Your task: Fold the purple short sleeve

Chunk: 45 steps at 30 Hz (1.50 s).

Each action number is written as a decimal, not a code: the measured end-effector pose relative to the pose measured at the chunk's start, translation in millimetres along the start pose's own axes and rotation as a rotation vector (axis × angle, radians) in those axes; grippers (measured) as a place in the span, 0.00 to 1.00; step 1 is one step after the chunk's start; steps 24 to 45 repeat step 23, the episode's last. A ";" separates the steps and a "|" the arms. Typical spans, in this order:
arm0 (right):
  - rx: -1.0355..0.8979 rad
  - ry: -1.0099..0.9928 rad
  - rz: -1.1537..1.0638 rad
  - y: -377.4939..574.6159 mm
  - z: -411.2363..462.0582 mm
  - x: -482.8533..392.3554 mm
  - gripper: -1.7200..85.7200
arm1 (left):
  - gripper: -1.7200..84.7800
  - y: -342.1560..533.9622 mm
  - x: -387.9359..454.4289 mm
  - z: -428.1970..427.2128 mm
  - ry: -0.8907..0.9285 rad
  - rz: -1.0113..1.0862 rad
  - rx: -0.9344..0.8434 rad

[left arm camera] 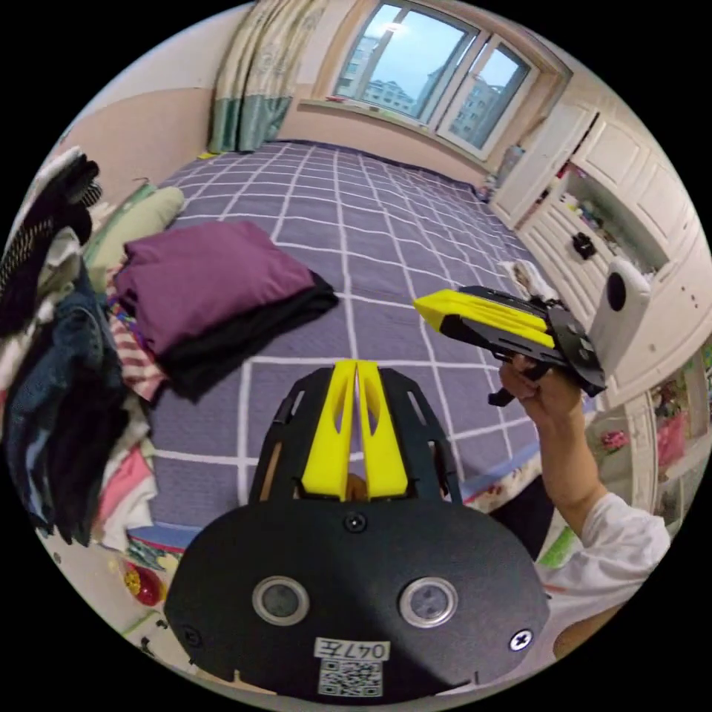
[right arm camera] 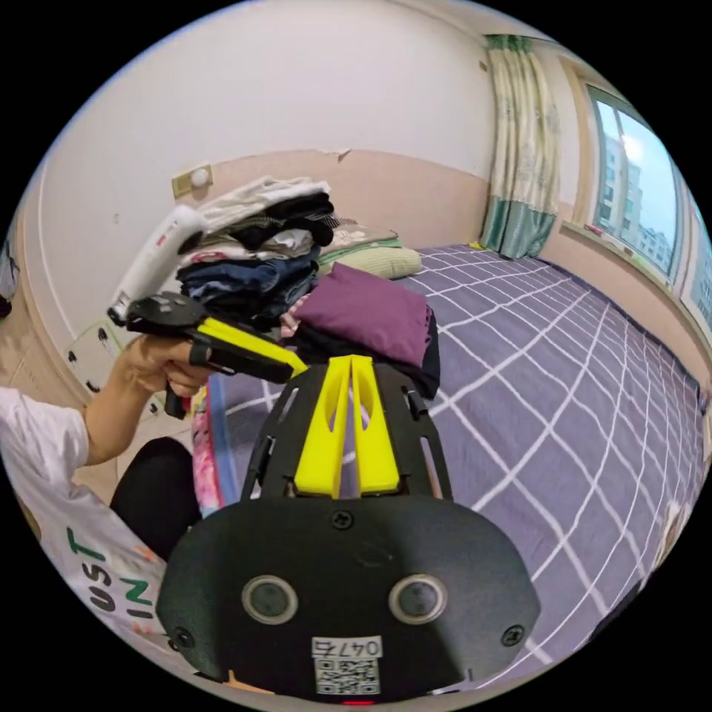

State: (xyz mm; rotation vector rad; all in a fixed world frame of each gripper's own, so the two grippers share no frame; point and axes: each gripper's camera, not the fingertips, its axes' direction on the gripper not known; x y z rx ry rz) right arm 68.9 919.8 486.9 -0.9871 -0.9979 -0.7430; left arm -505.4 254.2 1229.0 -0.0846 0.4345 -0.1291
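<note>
We judge the fold done: purple short sleeve (left arm camera: 211, 278) lies folded atop a black garment (left arm camera: 245, 337) on the bed (left arm camera: 386, 222). Both claws, left (left arm camera: 356, 367) and right (right arm camera: 351, 363), hover together, empty. Next probably another garment.

The folded short sleeve (left arm camera: 211, 278) lies on a folded garment (left arm camera: 245, 334) on the bed (left arm camera: 386, 245), ahead and left of the left gripper (left arm camera: 356, 365). A clothes pile (left arm camera: 59, 356) stands just beyond it. The right gripper (left arm camera: 423, 302) hangs off to the right.
</note>
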 end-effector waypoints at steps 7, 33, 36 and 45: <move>0.187 -0.023 0.401 185.4 -177.1 -1.2 0.02 | 0.01 95.6 112.7 86.4 0.235 0.107 -0.138; 0.310 0.203 0.738 308.6 -431.5 75.2 0.03 | 0.01 98.3 357.8 173.1 0.105 0.479 -0.260; 0.310 0.203 0.738 308.6 -431.5 75.2 0.03 | 0.01 98.3 357.8 173.1 0.105 0.479 -0.260; 0.310 0.203 0.738 308.6 -431.5 75.2 0.03 | 0.01 98.3 357.8 173.1 0.105 0.479 -0.260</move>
